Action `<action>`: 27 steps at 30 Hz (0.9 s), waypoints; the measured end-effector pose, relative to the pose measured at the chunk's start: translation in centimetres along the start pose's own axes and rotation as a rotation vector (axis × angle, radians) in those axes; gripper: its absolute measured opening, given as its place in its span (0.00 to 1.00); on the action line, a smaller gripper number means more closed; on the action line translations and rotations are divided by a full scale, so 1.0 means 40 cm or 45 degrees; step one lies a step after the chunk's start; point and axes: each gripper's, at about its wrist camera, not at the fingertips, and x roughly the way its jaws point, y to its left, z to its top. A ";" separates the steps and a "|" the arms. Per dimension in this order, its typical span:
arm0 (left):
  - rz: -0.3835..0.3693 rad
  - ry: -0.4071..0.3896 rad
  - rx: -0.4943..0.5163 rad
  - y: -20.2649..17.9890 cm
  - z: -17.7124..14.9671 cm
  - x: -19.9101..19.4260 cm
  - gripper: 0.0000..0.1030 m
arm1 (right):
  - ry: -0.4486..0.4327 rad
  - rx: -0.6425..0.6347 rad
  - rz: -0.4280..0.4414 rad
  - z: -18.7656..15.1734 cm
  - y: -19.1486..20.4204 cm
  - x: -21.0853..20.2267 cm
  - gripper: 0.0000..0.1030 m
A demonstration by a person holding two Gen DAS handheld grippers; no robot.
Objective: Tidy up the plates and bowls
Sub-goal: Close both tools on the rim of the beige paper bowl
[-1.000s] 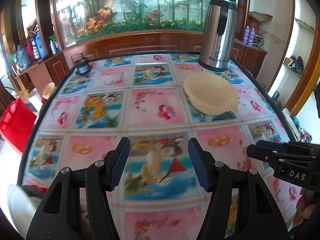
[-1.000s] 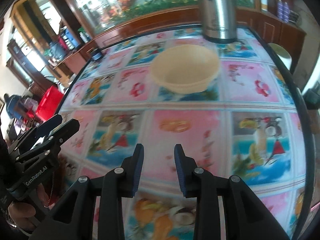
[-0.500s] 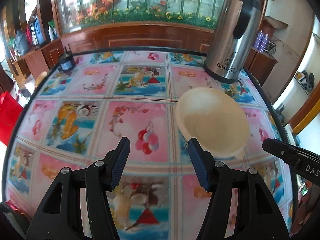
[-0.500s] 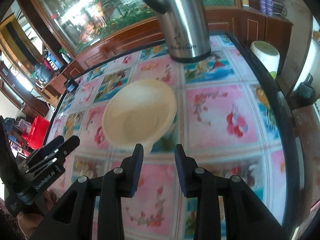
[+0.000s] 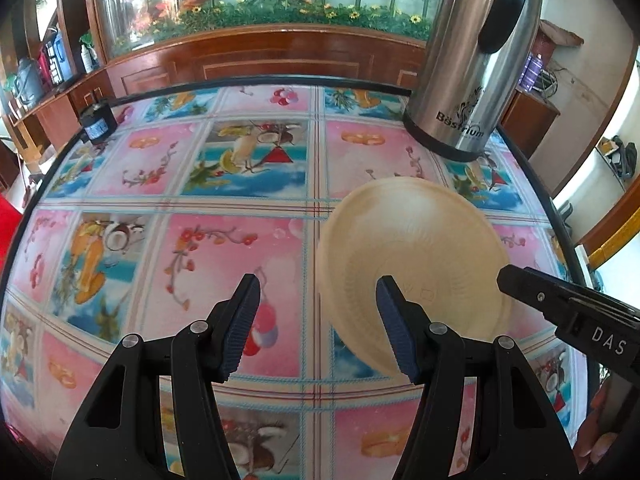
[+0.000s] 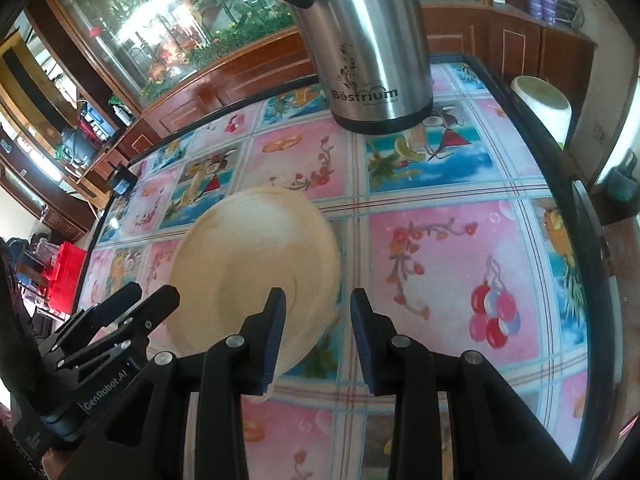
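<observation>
A cream bowl (image 5: 416,248) (image 6: 248,264) stands on the flower-patterned table (image 5: 224,264), in front of a steel jug. My left gripper (image 5: 318,284) hangs open over the bowl's left rim; its right finger (image 5: 394,328) is in front of the bowl's inside and its left finger is over bare cloth. My right gripper (image 6: 318,296) is open with a narrower gap at the bowl's right rim. Its left finger (image 6: 272,336) overlaps the bowl, and the rim's edge shows in the gap. Nothing is pressed by either pair of pads. Each gripper shows in the other's view: the right (image 5: 560,304), the left (image 6: 116,320).
A tall steel jug (image 5: 472,64) (image 6: 372,40) stands just behind the bowl near the far right edge. A small black object (image 5: 96,122) sits at the far left edge. A white pot (image 6: 540,100) and wooden cabinets lie beyond the table's black rim (image 6: 560,184).
Both grippers have moved forward across the table to the bowl, which was well ahead and now sits at their fingertips. The jug looms closer. Jaw gaps look unchanged.
</observation>
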 end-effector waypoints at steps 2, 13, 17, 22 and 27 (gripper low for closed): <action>-0.005 0.012 0.006 -0.008 -0.001 0.015 0.59 | 0.005 0.004 0.004 0.005 -0.007 0.008 0.33; -0.006 0.036 0.014 -0.015 -0.009 0.059 0.49 | 0.023 -0.052 0.007 0.014 0.004 0.040 0.22; -0.004 0.047 0.027 -0.014 -0.016 0.057 0.23 | 0.019 -0.063 0.010 0.001 0.003 0.029 0.17; 0.012 0.027 0.032 -0.012 -0.026 0.038 0.18 | 0.029 -0.080 0.009 -0.010 0.013 0.026 0.15; 0.013 0.015 0.034 0.001 -0.052 -0.001 0.17 | 0.023 -0.096 0.024 -0.040 0.029 0.003 0.14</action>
